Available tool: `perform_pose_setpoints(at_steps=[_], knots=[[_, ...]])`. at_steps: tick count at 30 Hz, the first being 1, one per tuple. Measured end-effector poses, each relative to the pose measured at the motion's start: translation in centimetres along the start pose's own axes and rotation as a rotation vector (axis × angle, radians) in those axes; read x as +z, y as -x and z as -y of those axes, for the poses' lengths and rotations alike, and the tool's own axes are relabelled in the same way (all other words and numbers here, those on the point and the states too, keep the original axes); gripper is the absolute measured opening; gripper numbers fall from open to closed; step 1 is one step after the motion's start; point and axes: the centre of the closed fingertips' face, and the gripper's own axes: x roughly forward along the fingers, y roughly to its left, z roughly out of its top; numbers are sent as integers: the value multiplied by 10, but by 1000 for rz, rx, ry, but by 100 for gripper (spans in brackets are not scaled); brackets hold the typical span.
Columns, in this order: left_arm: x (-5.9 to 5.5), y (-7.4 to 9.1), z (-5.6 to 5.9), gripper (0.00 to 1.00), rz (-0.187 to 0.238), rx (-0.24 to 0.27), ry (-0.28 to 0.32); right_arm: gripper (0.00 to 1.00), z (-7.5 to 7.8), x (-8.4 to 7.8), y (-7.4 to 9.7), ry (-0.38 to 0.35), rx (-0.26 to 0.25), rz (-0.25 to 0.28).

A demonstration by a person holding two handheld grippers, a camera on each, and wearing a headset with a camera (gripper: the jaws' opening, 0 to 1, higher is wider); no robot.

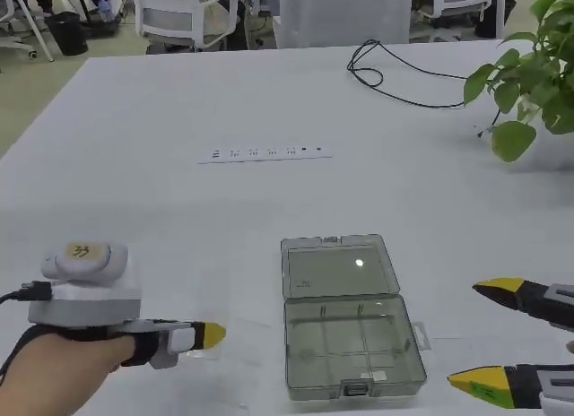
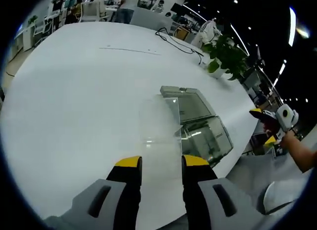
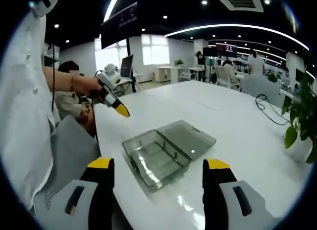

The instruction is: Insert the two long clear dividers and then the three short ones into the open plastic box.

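Here the left gripper (image 2: 162, 163) hangs low over the table (image 1: 161, 210), its jaws a little apart and nothing plainly caught between them. Just ahead of its tips, in the left gripper view, a faint clear sheet (image 2: 159, 122) seems to lie flat on the white top, between the gripper and the box (image 1: 288, 344). It is likely one of the dividers, though it is too glassy to be sure, and I cannot judge its length. The right gripper (image 3: 158, 164) waits on the other side of the box, jaws spread wide and empty, well apart from the tray. The box sits between the two grippers, its lid (image 1: 341, 268) folded flat away from the person. Thin lines cross the tray, so some partitions look seated already; how many I cannot tell. My judgement is that the job stands at fetching a further divider, with the left side doing the picking. The next move calls for lowering those jaws to the sheet's edge and pinching it by the thin side. It then has to be stood upright and slid down into its slots, while the right gripper may steady the box wall.
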Motion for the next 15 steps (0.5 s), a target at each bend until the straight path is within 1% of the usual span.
perform_pose_setpoints(at_steps=[1, 2, 3, 4, 5, 6, 7, 8, 10, 11, 12, 14, 15], knots=[[1, 0, 4, 30, 5, -11, 10, 73, -1, 3, -2, -12, -1, 11], [3, 1, 10, 30, 19, -28, -2, 72, -2, 9, -4, -24, 0, 30], [4, 1, 13, 30, 28, -34, -8, 72, -2, 13, -5, -38, -1, 44], [4, 0, 18, 30, 30, -42, -1, 70, -3, 17, -7, -56, -3, 55], [5, 0, 21, 30, 33, -54, 1, 68, -3, 20, -8, -62, -6, 60], [6, -1, 28, 30, 47, -76, -1, 67, -3, 22, -9, -68, -9, 62], [7, -1, 30, 30, 52, -80, 1, 65, -4, 27, -11, -72, -11, 71], [8, -1, 38, 30, 60, -97, 3, 64, -5, 31, -12, -78, -9, 79], [11, -1, 49, 30, 79, -127, -3, 62, -7, 37, -15, -99, -8, 91], [11, -2, 52, 30, 82, -135, -3, 62, -7, 42, -17, -108, -10, 103], [12, -3, 59, 30, 85, -152, -11, 61, -7, 44, -18, -116, -17, 104], [12, -3, 68, 30, 93, -172, -16, 59, -9, 51, -21, -142, -20, 120], [12, -4, 77, 30, 99, -197, -25, 58, -9, 55, -22, -150, -27, 127]])
